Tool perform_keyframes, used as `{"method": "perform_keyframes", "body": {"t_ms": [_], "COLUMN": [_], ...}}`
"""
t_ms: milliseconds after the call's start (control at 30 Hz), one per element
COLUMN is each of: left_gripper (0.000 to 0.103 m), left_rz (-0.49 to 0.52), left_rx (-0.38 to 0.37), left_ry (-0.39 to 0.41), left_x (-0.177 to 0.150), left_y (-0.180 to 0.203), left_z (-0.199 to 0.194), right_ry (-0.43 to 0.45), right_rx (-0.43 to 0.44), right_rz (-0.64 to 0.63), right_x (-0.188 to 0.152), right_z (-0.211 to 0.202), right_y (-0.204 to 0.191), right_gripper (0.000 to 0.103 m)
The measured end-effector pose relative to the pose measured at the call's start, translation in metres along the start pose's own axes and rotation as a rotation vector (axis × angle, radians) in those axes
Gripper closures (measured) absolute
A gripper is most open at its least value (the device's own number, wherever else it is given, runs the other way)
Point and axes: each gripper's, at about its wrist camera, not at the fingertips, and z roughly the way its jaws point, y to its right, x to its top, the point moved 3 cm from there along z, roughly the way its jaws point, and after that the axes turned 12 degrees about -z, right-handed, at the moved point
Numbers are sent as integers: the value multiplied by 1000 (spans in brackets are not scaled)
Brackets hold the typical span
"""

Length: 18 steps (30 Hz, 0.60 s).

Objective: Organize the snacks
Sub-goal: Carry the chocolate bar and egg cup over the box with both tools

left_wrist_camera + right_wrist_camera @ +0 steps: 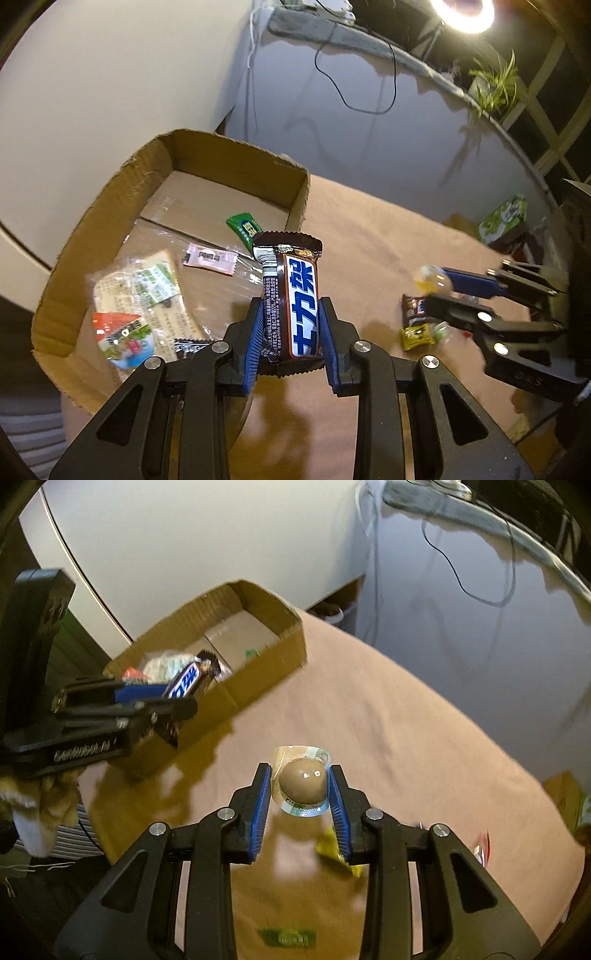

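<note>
My left gripper (pixel 291 314) is shut on a brown chocolate bar (pixel 291 291) with a blue and white label. It holds the bar upright in the air by the near right corner of an open cardboard box (pixel 236 147). The box holds several snack packets, among them a green one (pixel 242 227) and a pink one (pixel 208 258). My right gripper (pixel 300 786) is shut on a round brown snack in a clear wrapper (pixel 303 781), above the tan table. The left gripper (pixel 162 701) with its bar (pixel 188 681) shows in the right wrist view at the box (pixel 258 672).
Loose snacks lie on the tan tablecloth (pixel 369 236): a dark bar (pixel 415 308), a yellow packet (pixel 417 336), a green packet (pixel 288 938) and a red one (pixel 482 845). A green and white bag (pixel 504 218) sits at the table's far right. A cable hangs on the wall behind.
</note>
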Motion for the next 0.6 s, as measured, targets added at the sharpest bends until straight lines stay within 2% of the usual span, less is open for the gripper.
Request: {"method": "perform_keyframes", "body": {"t_ms": [200, 600], "left_gripper": [76, 76], "left_rz": [-25, -67], "left_rx": [24, 95], "left_ry": [42, 73], "left_x": [6, 14], "left_y": [-24, -56], "left_z": [-14, -18], "right_ry": [23, 24], "right_rx": [20, 53], "right_rz": [-47, -127], "right_x": [35, 88], "right_z": [8, 38], "right_y": [-8, -26], "right_gripper": [71, 71]}}
